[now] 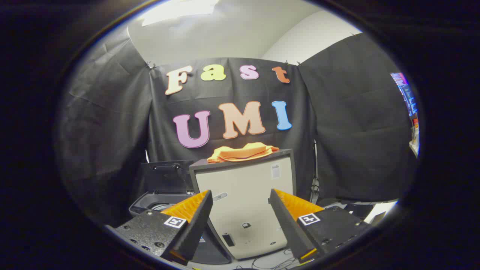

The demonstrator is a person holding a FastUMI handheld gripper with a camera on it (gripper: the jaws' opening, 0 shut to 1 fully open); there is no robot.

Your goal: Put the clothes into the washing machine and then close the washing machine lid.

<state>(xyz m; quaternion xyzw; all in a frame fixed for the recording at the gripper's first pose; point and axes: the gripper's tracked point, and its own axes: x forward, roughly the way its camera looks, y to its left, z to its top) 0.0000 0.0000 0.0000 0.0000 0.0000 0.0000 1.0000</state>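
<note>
Gripper fingers spread wide, holding nothing, aimed at pale cabinet just beyond. Orange clothes heaped on cabinet top, toward its back edge, well beyond fingertips. Washing machine beside cabinet's left side, lid raised. Nothing loaded, nothing closed: whole task apparently left. Cables on floor below; cabinet's front edge between fingers and clothes.

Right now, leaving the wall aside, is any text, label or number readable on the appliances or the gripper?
No text can be read.
White sticker on the white cabinet front: too small to read.
Square markers on the open gripper, which holds nothing: patterns, no words.
Screen beyond the cloth: blurred.
</note>
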